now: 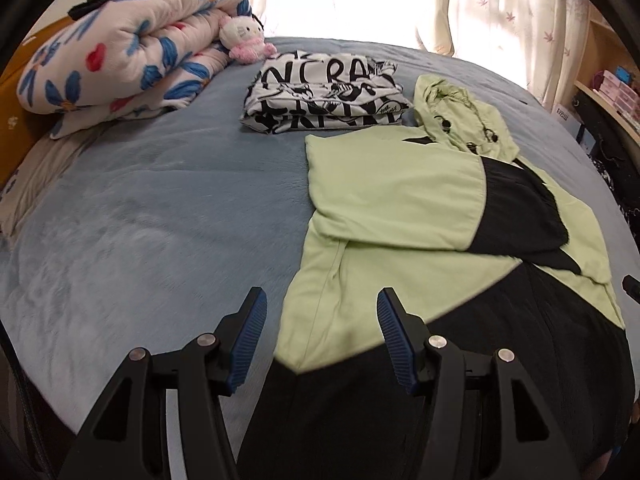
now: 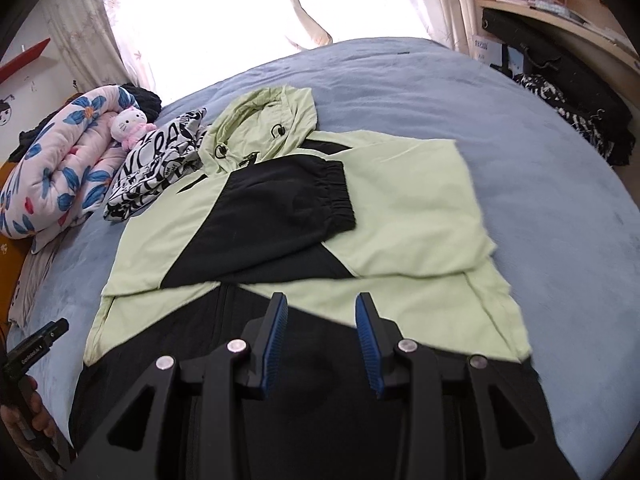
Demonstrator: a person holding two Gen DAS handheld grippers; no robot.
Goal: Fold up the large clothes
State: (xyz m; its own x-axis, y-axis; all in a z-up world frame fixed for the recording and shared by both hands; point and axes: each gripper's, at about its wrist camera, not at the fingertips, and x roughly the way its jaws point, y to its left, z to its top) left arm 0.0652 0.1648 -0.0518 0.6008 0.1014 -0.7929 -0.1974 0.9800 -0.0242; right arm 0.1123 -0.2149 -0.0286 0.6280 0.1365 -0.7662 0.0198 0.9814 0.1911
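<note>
A light green and black hooded jacket lies flat on the blue bed cover. Both sleeves are folded across its chest, the black cuff on top, and the hood points toward the window. My left gripper hangs open above the jacket's lower left edge, with nothing between its blue pads. Over the black hem stands my right gripper, open and empty too. In the right wrist view the left gripper shows at the left border, held by a hand.
A folded black-and-white printed garment lies beyond the jacket. A rolled flowered quilt with a white plush toy sits at the far left. Curtains hang behind the bed. A wooden shelf with boxes stands at the right.
</note>
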